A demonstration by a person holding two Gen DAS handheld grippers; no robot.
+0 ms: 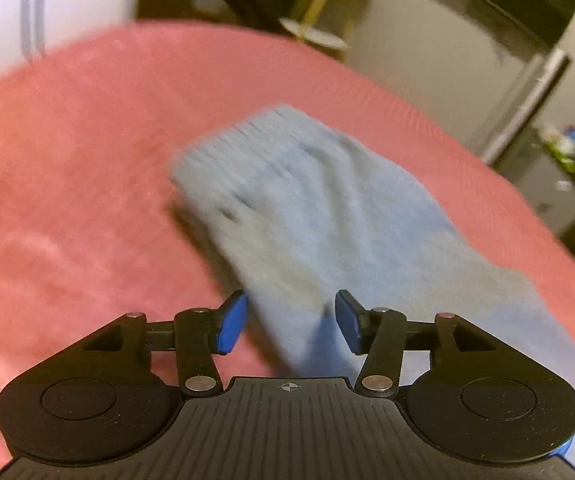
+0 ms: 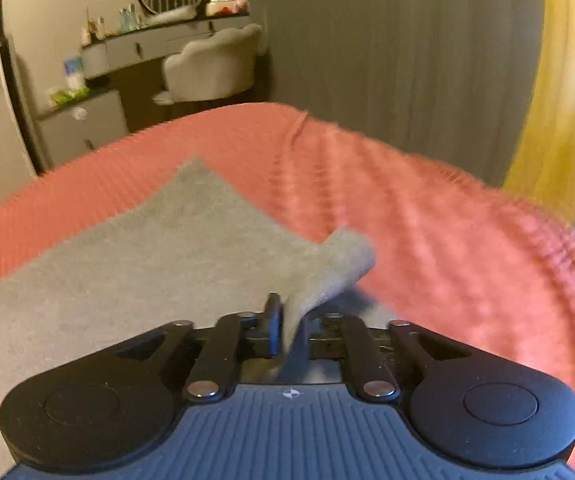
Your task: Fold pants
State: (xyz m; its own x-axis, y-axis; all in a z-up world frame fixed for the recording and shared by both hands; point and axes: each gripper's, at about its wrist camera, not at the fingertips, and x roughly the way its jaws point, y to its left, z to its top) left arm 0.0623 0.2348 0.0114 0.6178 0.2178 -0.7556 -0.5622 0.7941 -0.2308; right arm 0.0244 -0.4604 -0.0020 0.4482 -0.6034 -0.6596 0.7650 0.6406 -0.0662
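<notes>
The left gripper point(image 1: 290, 322) hangs over the pants point(image 1: 327, 220) with its blue pads point(image 1: 231, 326) standing apart, nothing pinched; the pale blue-grey cloth passes beneath the gap without touching either pad and runs away up and to the left, ending in a ribbed band. The right gripper point(image 2: 293, 330) has its jaws drawn narrow on a lifted corner of the pants point(image 2: 327, 272), which rises as a small flap above the fingers; the rest of the garment lies flat to its left. Everything rests on a pink bedspread point(image 1: 67, 160).
</notes>
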